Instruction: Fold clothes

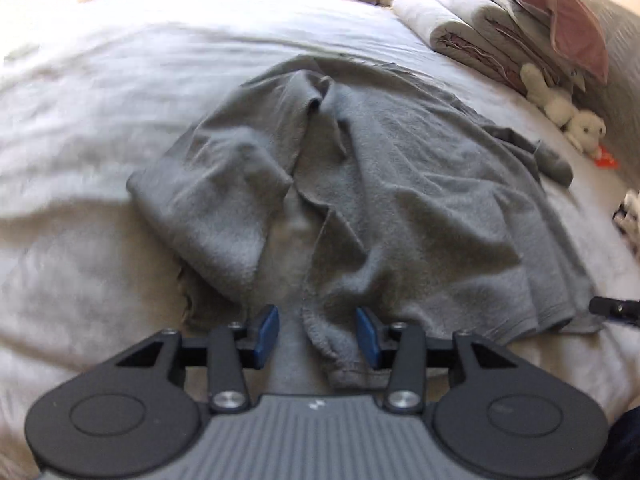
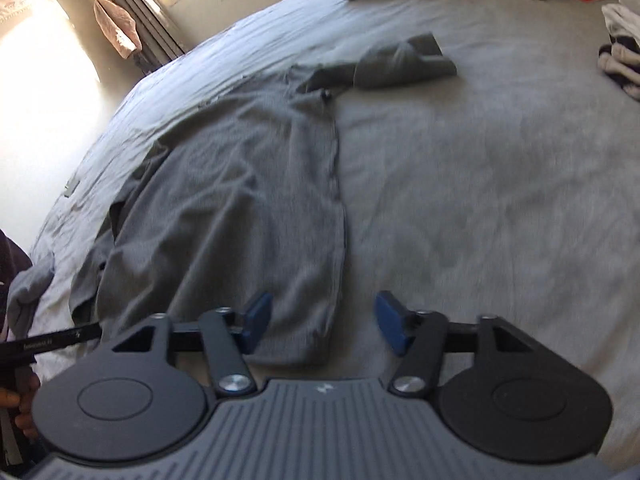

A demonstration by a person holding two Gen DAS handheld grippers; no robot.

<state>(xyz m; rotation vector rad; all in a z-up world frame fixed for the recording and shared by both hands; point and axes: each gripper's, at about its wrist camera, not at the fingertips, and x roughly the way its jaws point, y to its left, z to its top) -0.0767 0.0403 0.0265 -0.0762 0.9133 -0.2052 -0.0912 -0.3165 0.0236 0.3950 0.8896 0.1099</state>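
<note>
A grey long-sleeved garment [image 1: 380, 184] lies crumpled on the white bed [image 1: 100, 100]. In the left wrist view my left gripper [image 1: 318, 336] is open, its blue pads [image 1: 267, 334] on either side of the garment's near hem edge, which sits between the jaws. In the right wrist view the same garment [image 2: 248, 200] lies flatter, one sleeve [image 2: 400, 62] stretched to the far right. My right gripper [image 2: 320, 326] is open at the garment's near corner, the left pad over the cloth and the right pad [image 2: 394, 326] over bare sheet.
Folded bedding and a pink pillow [image 1: 520, 20] are stacked at the bed's far right, with white plush toys [image 1: 568, 116] beside them. A small pile of clothes [image 2: 620, 52] lies at the right edge. A window and curtain [image 2: 132, 8] are beyond the bed.
</note>
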